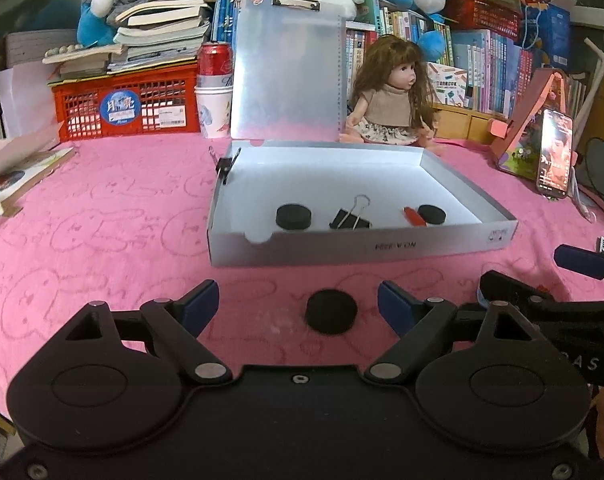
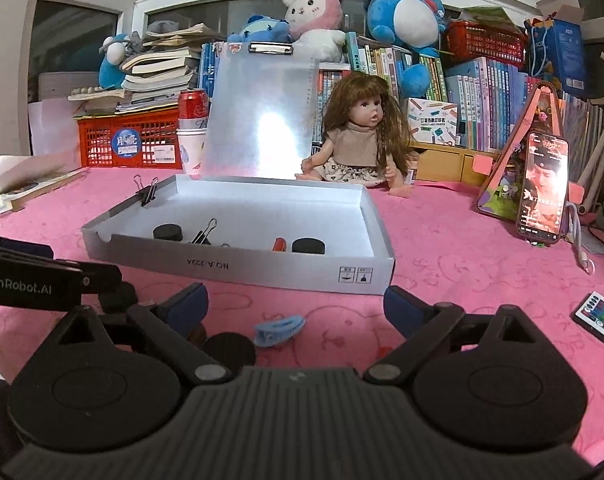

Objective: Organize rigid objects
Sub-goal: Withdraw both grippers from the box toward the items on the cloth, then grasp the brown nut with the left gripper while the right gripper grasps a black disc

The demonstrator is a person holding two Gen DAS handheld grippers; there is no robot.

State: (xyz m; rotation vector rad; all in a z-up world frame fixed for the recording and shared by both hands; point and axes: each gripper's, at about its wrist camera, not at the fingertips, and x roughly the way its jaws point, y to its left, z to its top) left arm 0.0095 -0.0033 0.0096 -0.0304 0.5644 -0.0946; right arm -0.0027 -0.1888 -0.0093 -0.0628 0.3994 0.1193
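Black puck (image 1: 331,311) lies between spread left hand-held gripper (image 1: 297,300) fingers.

I count three black discs (image 1: 331,311), two of them in the box (image 1: 422,246), two binder clips (image 1: 350,218), one red piece (image 1: 414,216), one blue hair clip (image 2: 279,331).

Doll (image 1: 390,92) seated on pink cloth (image 1: 101,220). Phone (image 2: 542,190) propped upright, screen lit. Red crate (image 1: 125,106) holds books. Remote (image 2: 598,316) lies at cloth's right edge.
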